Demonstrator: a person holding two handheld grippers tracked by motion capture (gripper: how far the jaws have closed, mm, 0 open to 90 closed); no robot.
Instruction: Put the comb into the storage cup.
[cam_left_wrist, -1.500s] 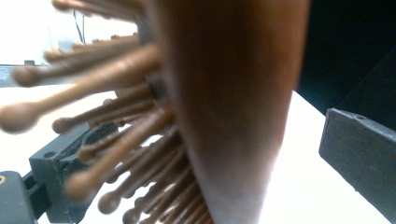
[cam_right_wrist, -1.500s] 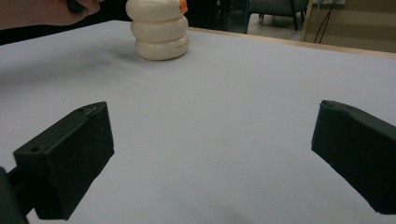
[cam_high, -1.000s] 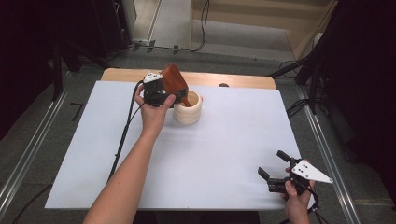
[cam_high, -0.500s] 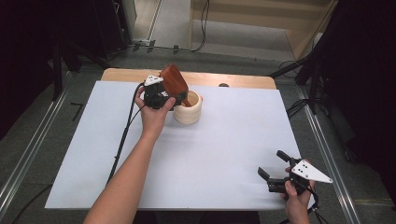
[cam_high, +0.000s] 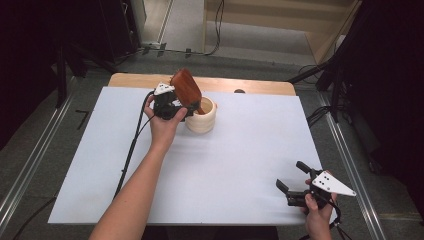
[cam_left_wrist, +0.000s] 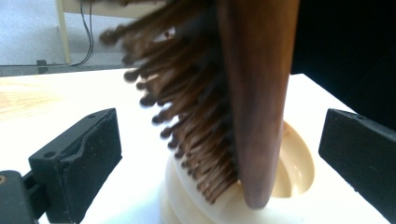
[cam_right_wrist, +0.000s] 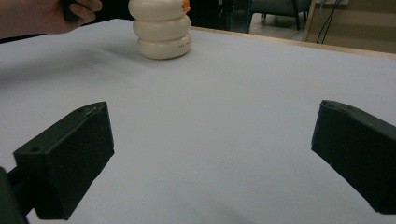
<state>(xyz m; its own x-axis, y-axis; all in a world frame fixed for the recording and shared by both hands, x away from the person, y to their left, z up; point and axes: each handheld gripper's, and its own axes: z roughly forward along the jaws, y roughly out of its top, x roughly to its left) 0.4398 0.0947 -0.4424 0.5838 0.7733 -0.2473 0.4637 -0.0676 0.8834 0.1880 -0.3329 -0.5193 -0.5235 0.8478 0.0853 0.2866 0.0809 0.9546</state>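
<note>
The left gripper has its jaws spread wide either side of a wooden hairbrush, apparently untouched, whose tip stands in the cream ribbed holder. The right gripper gapes empty over the white table sheet, near its front right corner; grey floor and cables lie beyond.

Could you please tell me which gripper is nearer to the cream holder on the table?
The left gripper. It is right beside the cream holder, jaws apart around the hairbrush standing in it. The right gripper rests open near the table's front edge, far away.
</note>
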